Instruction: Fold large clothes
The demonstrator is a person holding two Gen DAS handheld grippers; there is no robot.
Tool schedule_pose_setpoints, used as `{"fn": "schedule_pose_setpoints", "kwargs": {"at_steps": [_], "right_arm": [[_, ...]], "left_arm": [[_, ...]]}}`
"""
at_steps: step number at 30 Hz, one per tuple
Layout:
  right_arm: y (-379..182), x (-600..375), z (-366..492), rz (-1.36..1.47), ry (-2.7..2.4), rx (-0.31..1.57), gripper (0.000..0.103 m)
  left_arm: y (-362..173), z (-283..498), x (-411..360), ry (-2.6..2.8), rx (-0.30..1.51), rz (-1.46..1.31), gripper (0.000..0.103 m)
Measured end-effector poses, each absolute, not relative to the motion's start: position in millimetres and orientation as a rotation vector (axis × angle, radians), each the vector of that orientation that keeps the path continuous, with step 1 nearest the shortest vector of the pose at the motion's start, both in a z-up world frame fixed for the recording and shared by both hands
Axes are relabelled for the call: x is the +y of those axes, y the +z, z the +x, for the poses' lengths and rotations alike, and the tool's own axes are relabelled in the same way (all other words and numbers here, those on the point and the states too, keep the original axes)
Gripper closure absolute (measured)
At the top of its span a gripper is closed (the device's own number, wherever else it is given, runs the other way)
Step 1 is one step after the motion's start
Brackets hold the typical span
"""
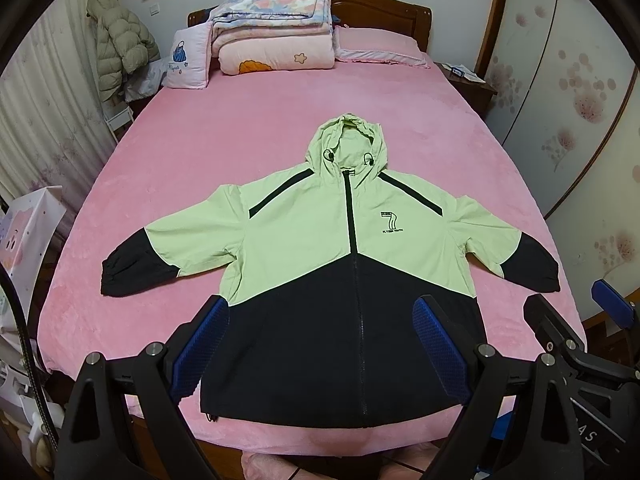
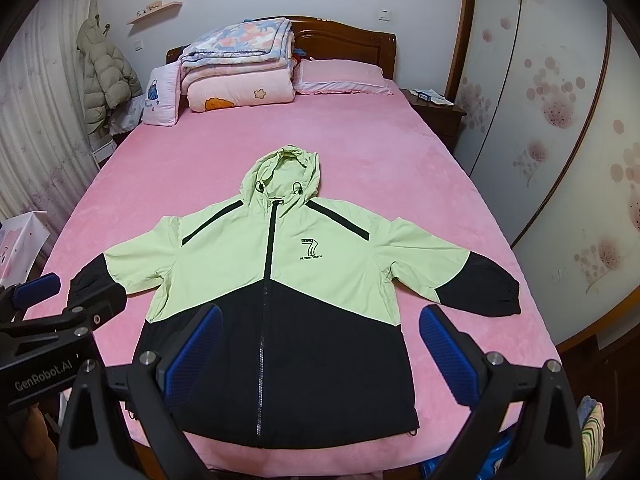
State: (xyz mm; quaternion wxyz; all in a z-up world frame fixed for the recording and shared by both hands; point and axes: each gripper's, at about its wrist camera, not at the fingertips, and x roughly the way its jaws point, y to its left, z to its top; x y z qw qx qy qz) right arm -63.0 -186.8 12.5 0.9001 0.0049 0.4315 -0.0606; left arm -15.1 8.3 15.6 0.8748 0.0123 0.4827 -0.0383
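1. Spread flat, front up, on the pink bed sheet [image 1: 240, 128]: a hooded jacket [image 1: 304, 232], pale green above and black below, zipped shut, hood [image 1: 346, 142] pointing toward the headboard [image 1: 376, 8].
2. Stretched out to either side: both sleeves, each ending in a black cuff [image 1: 124, 272] lying on the sheet.
3. Printed on the chest: a black "7" logo [image 1: 390, 220] with small lettering under it.
4. Hovering above the hem, near the foot of the bed: the left gripper [image 1: 320, 344], blue-padded fingers [image 1: 202, 344] spread wide, holding nothing, clear of the cloth.
5. Beside it, toward the jacket's other side: the right gripper [image 2: 320, 350], equally wide open and empty (visible at the edge of the left wrist view too).
6. Stacked at the head of the bed: folded quilts [image 1: 276, 36], with a pink pillow [image 1: 380, 46] on one side and a small white cushion [image 1: 188, 58] on the other.
7. Hanging by the curtain: a beige puffer coat [image 1: 116, 40].
8. Standing next to the bed by the wardrobe: a dark wooden nightstand [image 1: 468, 84].
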Motion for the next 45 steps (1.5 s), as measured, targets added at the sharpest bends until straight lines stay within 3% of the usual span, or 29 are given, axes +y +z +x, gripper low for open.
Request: {"fn": "schedule_pose_setpoints", "kwargs": {"at_steps": [45], "right_arm": [[10.2,-182.2,-57.6,0.016,-0.127,0.9,0.005]], "left_arm": [[13.5,-8.1,16.5,-0.068,1.016,0.017,0.011]]}}
